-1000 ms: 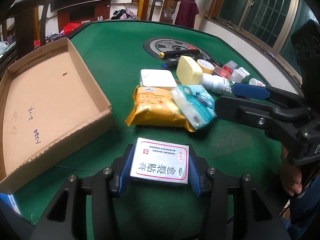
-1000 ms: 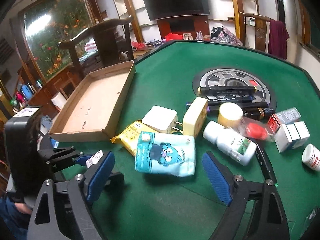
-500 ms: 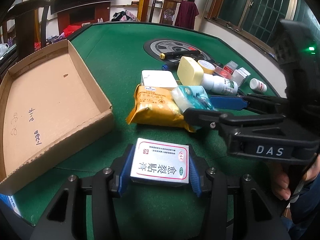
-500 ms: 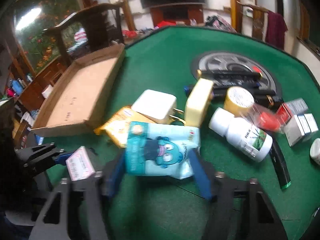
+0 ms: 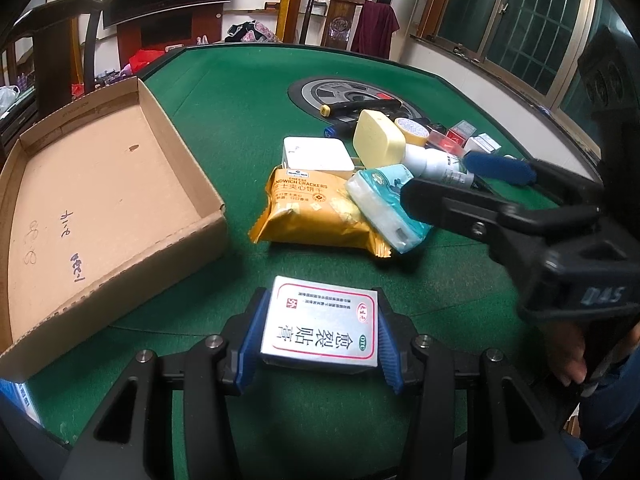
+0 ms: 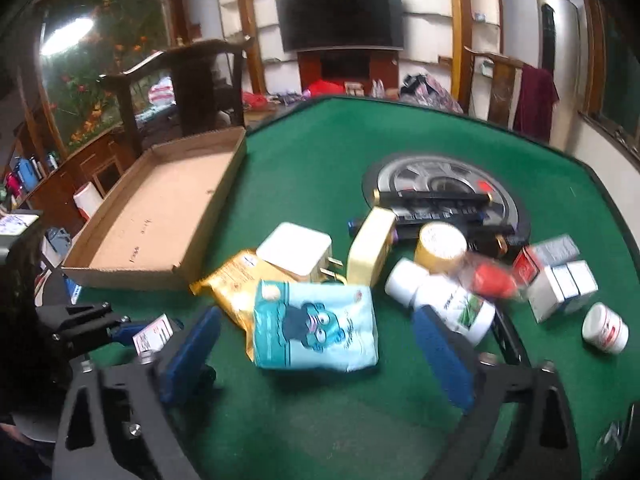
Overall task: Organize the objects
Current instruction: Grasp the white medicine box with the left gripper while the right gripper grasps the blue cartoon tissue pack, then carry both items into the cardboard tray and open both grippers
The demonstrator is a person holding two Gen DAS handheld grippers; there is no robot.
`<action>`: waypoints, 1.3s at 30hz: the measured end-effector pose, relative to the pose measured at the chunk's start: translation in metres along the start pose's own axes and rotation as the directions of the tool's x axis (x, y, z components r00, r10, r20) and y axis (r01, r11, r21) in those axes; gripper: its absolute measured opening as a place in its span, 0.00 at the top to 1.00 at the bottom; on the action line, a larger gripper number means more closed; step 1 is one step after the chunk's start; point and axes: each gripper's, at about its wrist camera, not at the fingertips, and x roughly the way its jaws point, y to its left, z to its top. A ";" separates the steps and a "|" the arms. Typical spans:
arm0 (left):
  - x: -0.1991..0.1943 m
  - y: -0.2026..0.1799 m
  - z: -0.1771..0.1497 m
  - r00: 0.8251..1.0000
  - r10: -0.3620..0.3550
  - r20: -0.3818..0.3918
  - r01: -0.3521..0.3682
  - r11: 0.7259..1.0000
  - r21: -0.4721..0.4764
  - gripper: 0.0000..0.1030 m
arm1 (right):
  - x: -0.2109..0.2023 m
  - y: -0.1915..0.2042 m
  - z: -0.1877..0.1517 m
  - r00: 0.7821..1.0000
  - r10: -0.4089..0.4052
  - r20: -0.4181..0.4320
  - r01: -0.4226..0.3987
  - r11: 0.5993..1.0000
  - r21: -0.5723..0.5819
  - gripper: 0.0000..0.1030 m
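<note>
The right claw [image 6: 316, 356] has just reopened wide, straddling the blue tissue pack [image 6: 316, 326]; the left claw [image 5: 318, 338] clamps the silver box [image 5: 320, 326].

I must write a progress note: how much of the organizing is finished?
Done: nothing; the cardboard tray is empty. In hand: the left gripper holds a medicine box; the right gripper, fingers just opened, straddles the blue tissue pack. Left: the whole pile.

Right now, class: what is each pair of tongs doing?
Left tongs: closed on the silver medicine box.
Right tongs: just opened wide, holding nothing; blue tissue pack lies between them.
</note>
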 end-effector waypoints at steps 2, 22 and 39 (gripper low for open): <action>0.000 0.000 0.000 1.000 -0.002 0.001 0.002 1.000 -0.002 0.53 | 0.011 0.001 0.000 0.999 0.001 -0.045 -0.001 1.000 -0.004 0.00; -0.033 0.009 -0.007 0.996 -0.033 0.084 0.035 0.999 -0.029 0.53 | 0.009 -0.001 -0.004 0.995 0.037 -0.089 -0.031 0.997 0.070 0.26; -0.101 0.148 0.053 0.974 0.157 0.163 -0.131 0.979 -0.158 0.53 | 0.062 0.136 0.138 0.934 0.255 -0.248 -0.250 0.967 0.052 0.26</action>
